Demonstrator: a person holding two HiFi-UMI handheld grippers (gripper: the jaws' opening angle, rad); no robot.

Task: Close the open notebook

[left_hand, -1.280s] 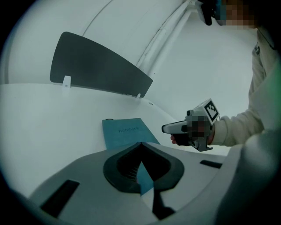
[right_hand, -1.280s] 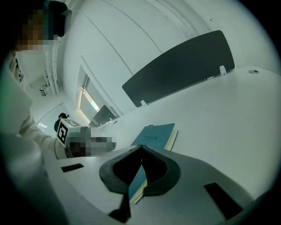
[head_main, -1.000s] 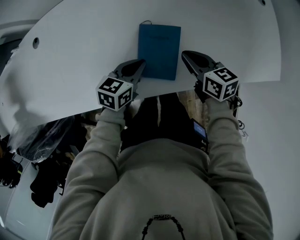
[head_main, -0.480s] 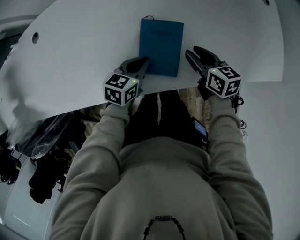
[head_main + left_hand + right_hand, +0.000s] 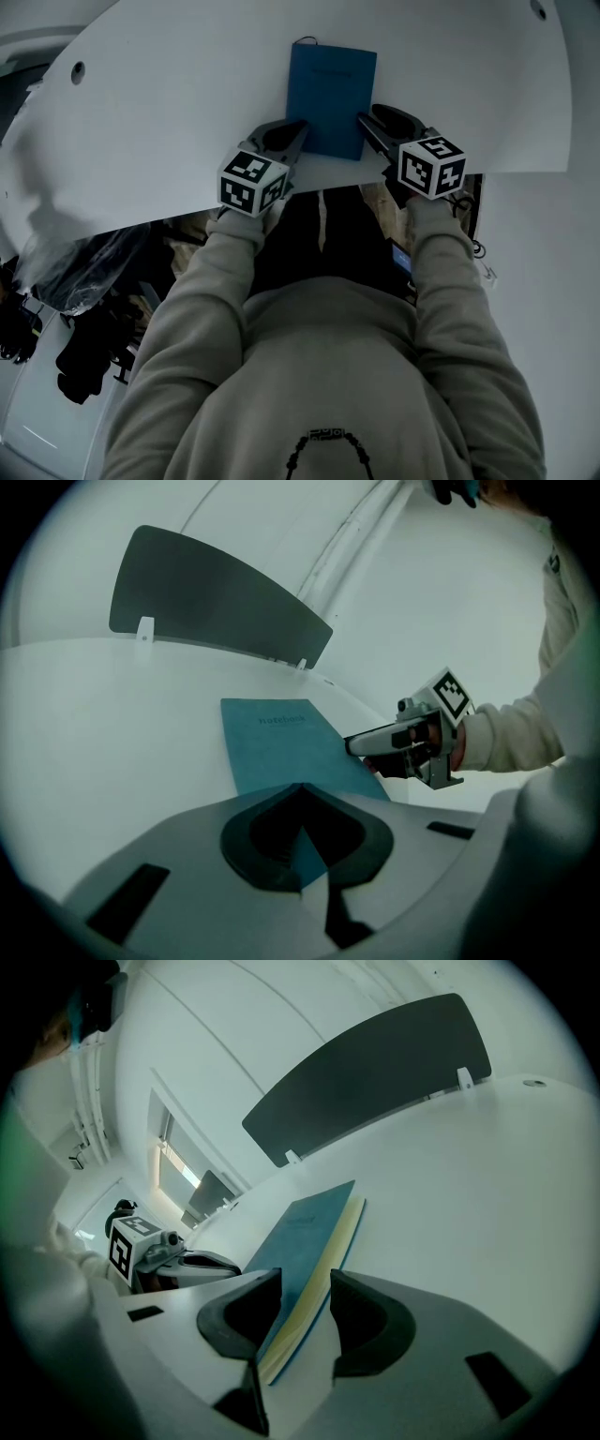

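Note:
A blue notebook (image 5: 332,98) lies on the white table (image 5: 169,103) with its cover down, close to the near edge. In the right gripper view the notebook (image 5: 309,1222) shows cream page edges under a slightly lifted cover. My right gripper (image 5: 375,116) is open, and in its own view the right gripper (image 5: 305,1283) has the book's near right corner between its jaws, with gaps on both sides. My left gripper (image 5: 300,127) is shut, its tips (image 5: 300,786) at the book's near left corner. The left gripper view also shows the right gripper (image 5: 361,745).
A dark upright panel (image 5: 206,597) stands along the table's far edge. A round cable hole (image 5: 77,67) sits at the table's far left. Dark bags (image 5: 84,281) lie on the floor below the near edge, left of the person.
My right gripper has opened and slid left and down, so its jaws now straddle the notebook's near right corner. The left gripper has hardly moved.

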